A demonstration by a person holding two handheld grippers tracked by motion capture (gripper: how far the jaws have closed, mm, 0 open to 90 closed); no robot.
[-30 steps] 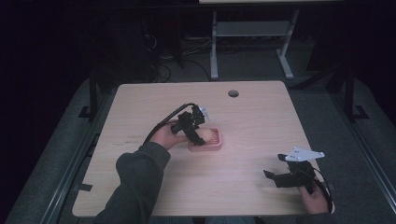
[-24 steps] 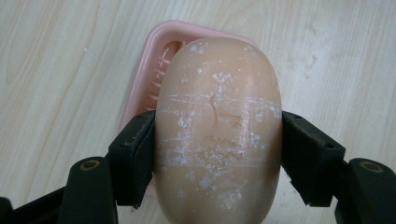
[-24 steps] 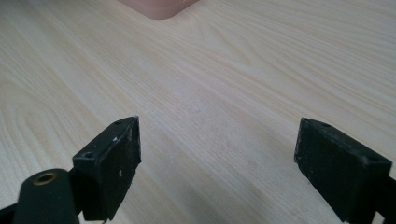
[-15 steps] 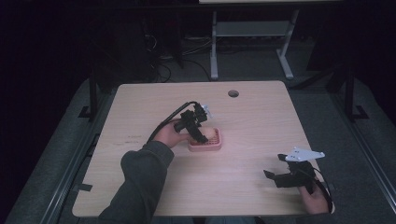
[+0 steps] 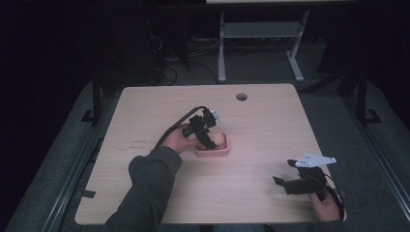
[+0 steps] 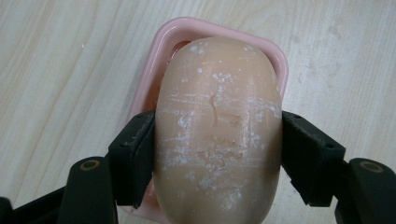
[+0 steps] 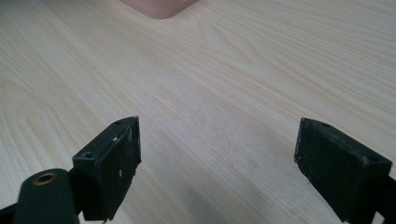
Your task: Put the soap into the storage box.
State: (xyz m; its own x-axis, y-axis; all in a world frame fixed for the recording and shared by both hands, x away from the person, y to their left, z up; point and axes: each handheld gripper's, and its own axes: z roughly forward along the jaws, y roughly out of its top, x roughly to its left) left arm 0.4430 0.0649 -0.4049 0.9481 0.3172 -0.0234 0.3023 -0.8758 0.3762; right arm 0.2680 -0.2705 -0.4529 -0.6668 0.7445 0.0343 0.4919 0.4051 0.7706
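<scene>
Near the table's (image 5: 270,116) middle, the left gripper (image 5: 209,137) stood over the pink dish (image 5: 223,152), its jaws closed on the sides of the soap (image 6: 218,126). Seen along that gripper, the bar lay lengthwise, one pad at 9 o'clock and the other at 3, both pressed flat against it. The dish rim showed past the soap from 10 to 2 o'clock, so the bar sat within or just above the dish.

By my reading, the grasp was done, but whether the soap was being lifted out or set down could not be told from this moment alone. If lifting, carrying it off was still left; if placing, only the release remained.

At 4 o'clock on the table, well apart from the dish, the right gripper (image 5: 303,182) idled with jaws wide open and nothing between them, bare wood beneath. A pink corner of the dish (image 7: 161,8) was cut off at 12 o'clock in its view.

The underside of the soap was hidden, so contact with the dish floor stayed unclear. The high view was dim, and the soap there was mostly covered by the gripper.
</scene>
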